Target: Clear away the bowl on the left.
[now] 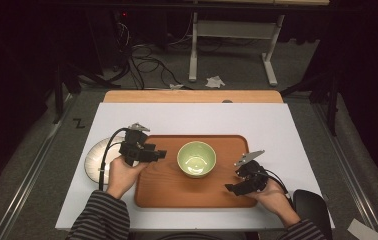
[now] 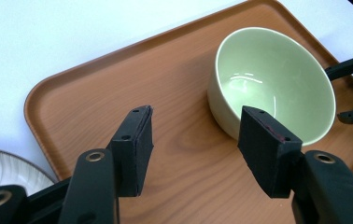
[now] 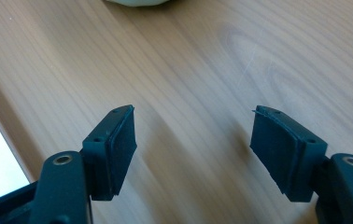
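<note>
White desk [image 1: 277, 125] holds a brown tray [image 1: 162, 192] with a green bowl [image 1: 196, 159]. Left hand-held gripper [image 1: 161, 154] and right hand-held gripper [image 1: 230, 188] are both wide open, holding nothing.

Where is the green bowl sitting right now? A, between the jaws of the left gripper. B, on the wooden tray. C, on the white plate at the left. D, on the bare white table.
B: the green bowl stands on the wooden tray, with both grippers open and apart from it.

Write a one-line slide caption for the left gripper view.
Open left tongs hover over a wooden tray beside a green bowl.
</note>
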Motion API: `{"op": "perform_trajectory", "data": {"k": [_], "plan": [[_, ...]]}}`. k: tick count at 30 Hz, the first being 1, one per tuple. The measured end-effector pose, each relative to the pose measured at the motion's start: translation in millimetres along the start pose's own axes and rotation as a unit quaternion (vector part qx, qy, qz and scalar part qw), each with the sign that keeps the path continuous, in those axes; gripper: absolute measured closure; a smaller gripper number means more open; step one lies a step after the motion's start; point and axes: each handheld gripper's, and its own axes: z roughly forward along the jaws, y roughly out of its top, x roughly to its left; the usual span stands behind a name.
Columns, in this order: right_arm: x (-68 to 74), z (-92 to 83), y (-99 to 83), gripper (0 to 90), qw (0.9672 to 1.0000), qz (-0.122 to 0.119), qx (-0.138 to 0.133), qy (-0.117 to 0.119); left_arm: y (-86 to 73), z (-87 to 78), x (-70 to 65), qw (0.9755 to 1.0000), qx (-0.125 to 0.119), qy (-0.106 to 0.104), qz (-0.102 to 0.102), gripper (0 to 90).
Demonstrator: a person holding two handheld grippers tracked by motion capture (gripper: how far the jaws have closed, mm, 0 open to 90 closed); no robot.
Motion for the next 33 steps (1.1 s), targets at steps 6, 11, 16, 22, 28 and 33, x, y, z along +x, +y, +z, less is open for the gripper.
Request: {"op": "perform_trajectory", "data": {"k": [6,11,16,22,28,33], "plan": [[0.3,0.5,0.2,32.7,1.0000,-0.001,-0.002,0.002,-7.2,-5.2,0.8,1.0000,0.003,0.002,0.000,44.6],[0.5,0.2,0.1,32.7,1.0000,0.000,-0.001,0.001,-12.8,-9.4,2.7,1.0000,-0.001,0.002,-0.004,44.2],[1.2,0.4,0.5,32.7,1.0000,0.001,-0.001,0.001,-18.2,-11.9,2.7,1.0000,0.000,0.001,-0.005,43.9],[0.5,0.4,0.3,32.7,1.0000,-0.001,-0.002,0.000,-25.3,-14.9,3.0,0.9999,-0.008,0.012,-0.005,44.3],[1.2,0.5,0.6,32.7,1.0000,0.002,-0.001,0.001,-32.1,-14.6,1.7,0.9999,-0.005,0.011,-0.010,44.4],[1.1,0.5,0.5,32.7,1.0000,0.001,-0.001,0.001,-34.9,-14.0,-0.5,1.0000,0.000,0.010,-0.002,44.3]]}}
